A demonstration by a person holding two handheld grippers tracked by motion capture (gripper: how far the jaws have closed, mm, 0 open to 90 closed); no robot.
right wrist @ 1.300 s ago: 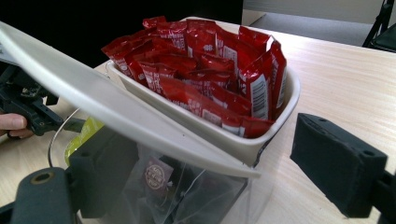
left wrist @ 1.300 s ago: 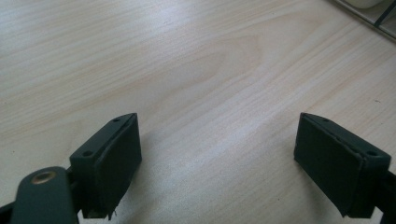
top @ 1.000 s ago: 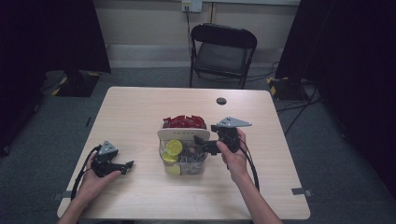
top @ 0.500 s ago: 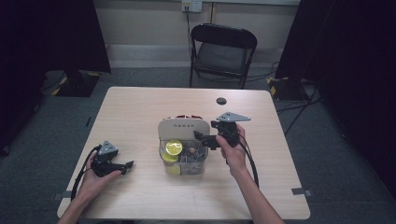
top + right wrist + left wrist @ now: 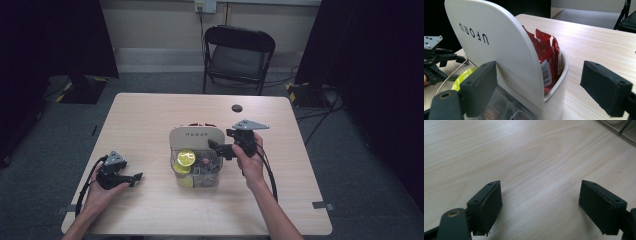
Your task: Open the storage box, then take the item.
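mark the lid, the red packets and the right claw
lid (image 5: pixel 499 50), right gripper view, on its white outer face
red packets (image 5: pixel 549 62), right gripper view, on the nearest packet, by its barcode
right claw (image 5: pixel 216 148), high view, at its tips beside the container

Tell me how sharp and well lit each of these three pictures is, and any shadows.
High view: the table is evenly lit, dark at the room's edges, slightly soft. Left gripper view: wood grain sharp, soft shadows under the left gripper, its near jaws a bit blurred. Right gripper view: the white lid and red packets are crisp, the background is dim.
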